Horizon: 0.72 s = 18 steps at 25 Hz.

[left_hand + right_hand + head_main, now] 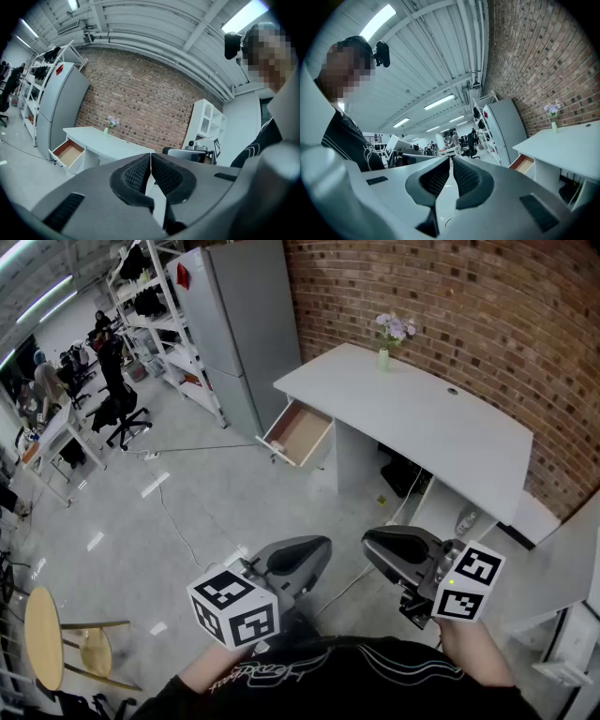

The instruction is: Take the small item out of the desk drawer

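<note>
Two closed tools: left tool [150,161], right tool [451,165]; shirt script [248,673] unreadable.

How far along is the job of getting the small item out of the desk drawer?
Done: the drawer of the white desk already stands open. In hand: nothing; the left gripper and right gripper are shut and empty, away from the desk. Left: approach, reach in and lift the item, which isn't visible here.
</note>
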Each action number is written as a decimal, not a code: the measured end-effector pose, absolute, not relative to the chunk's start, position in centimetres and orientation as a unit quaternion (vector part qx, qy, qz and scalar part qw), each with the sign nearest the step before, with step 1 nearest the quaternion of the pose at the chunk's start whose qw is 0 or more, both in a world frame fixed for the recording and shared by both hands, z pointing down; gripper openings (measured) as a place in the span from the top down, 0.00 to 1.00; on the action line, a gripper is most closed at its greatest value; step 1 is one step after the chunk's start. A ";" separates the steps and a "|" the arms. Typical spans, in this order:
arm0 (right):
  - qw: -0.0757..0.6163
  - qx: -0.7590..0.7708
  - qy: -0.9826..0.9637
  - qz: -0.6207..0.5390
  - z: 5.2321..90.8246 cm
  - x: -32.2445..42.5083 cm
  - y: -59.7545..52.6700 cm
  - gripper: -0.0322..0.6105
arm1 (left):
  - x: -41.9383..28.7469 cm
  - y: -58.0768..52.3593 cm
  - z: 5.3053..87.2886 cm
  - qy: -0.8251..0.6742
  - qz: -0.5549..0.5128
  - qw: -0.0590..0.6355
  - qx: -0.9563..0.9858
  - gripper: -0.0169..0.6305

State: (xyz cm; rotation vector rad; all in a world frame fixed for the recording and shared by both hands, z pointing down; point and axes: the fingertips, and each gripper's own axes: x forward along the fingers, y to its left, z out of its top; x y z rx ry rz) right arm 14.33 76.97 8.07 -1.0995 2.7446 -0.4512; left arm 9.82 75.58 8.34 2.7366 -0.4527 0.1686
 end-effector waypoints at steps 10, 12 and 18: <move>0.083 -0.368 0.913 -0.156 8.2 15.7 76.2 0.86 | 10.9 74.5 7.9 -0.165 0.067 0.164 0.970 0.94; 0.086 -0.367 0.912 -0.162 8.3 15.8 75.7 0.86 | 10.9 73.8 8.0 -0.168 0.066 0.165 0.970 0.94; 0.065 -0.383 0.909 -0.149 9.8 15.4 73.7 0.86 | 10.0 71.8 9.3 -0.180 0.064 0.178 0.965 0.94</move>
